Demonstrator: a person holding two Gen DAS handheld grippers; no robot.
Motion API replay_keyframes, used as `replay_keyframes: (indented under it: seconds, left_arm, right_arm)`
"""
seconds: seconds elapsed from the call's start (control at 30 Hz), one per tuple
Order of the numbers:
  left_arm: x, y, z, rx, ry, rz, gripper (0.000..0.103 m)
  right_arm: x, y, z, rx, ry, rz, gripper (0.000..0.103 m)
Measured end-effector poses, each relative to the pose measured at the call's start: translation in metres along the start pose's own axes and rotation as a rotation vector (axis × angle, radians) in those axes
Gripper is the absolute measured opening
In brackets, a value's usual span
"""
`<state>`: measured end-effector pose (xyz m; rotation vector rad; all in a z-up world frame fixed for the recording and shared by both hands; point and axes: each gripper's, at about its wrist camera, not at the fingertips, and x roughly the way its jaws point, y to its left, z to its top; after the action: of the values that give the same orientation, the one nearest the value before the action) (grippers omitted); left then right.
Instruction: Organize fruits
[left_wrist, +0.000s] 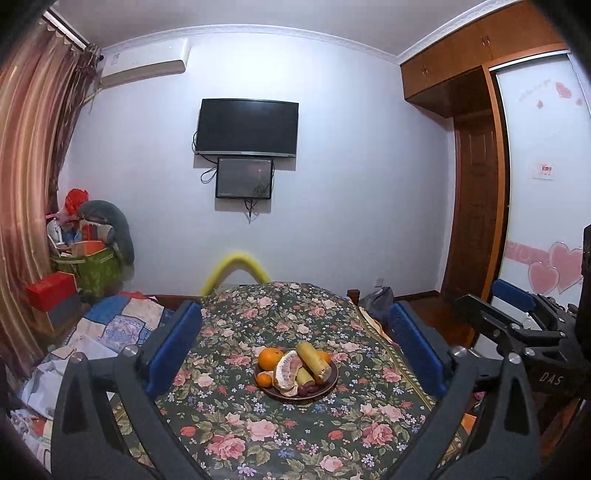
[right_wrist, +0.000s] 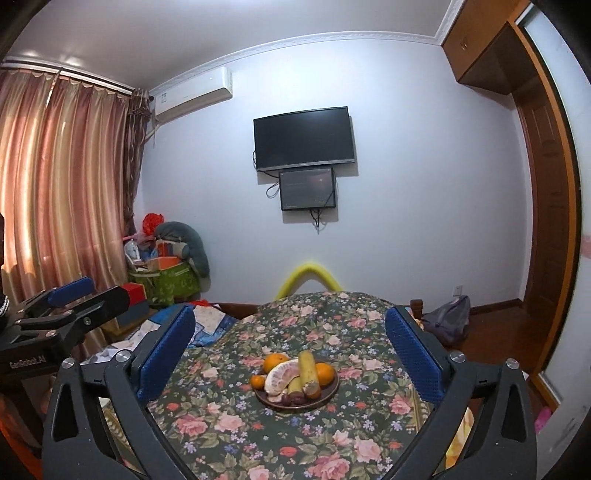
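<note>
A dark brown plate (left_wrist: 325, 389) (right_wrist: 330, 393) sits on the floral tablecloth (left_wrist: 258, 435) (right_wrist: 229, 424). It holds oranges (left_wrist: 270, 359) (right_wrist: 276, 362), a peeled pomelo piece (left_wrist: 288, 373) (right_wrist: 280, 376), a banana (left_wrist: 314, 360) (right_wrist: 308, 371) and dark red dates (left_wrist: 307, 389) (right_wrist: 291, 398). My left gripper (left_wrist: 295, 354) is open and empty, above the table, short of the plate. My right gripper (right_wrist: 291, 350) is open and empty too. The right gripper also shows in the left wrist view (left_wrist: 517, 306), and the left one in the right wrist view (right_wrist: 70, 295).
A bed with a patchwork quilt (left_wrist: 110, 325) (right_wrist: 210, 321) lies left of the table. Boxes and a green bag (left_wrist: 96, 269) (right_wrist: 173, 280) stand in the far left corner. A grey bag (right_wrist: 447, 317) lies on the floor at right. A yellow chair back (left_wrist: 236, 269) (right_wrist: 310, 277) rises behind the table.
</note>
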<state>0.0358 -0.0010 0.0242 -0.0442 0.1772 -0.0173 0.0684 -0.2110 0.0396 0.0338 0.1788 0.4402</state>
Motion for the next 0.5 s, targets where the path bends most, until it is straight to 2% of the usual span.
replay_keyframes:
  seconds: [0.5]
  left_arm:
    - [0.0025,-0.0013,-0.0038,-0.001,0.010,0.001,0.103]
  right_arm:
    - [-0.0062,0.0004,-0.0034,-0.013,0.007,-0.002,0.103]
